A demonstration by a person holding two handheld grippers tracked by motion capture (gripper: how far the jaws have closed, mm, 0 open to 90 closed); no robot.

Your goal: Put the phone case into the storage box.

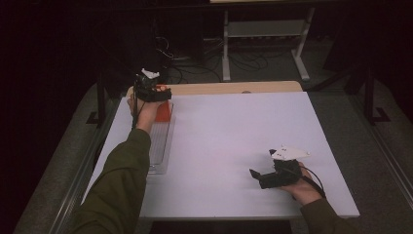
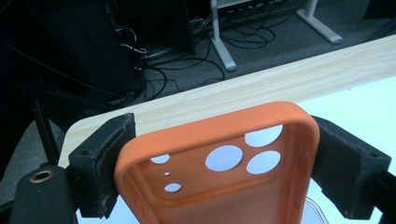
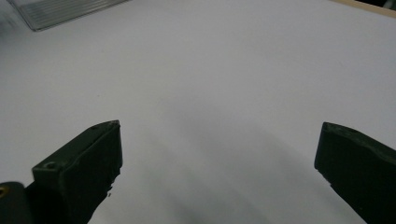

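**Carry the phone case level, clear of the tray**

The left gripper is clamped across the orange phone case, upper left of the high view, above the clear ribbed tray. Keep the squeeze steady — soft silicone may bow or slip. The right gripper rests lower right, jaws spread with nothing between them — ready to support the case.
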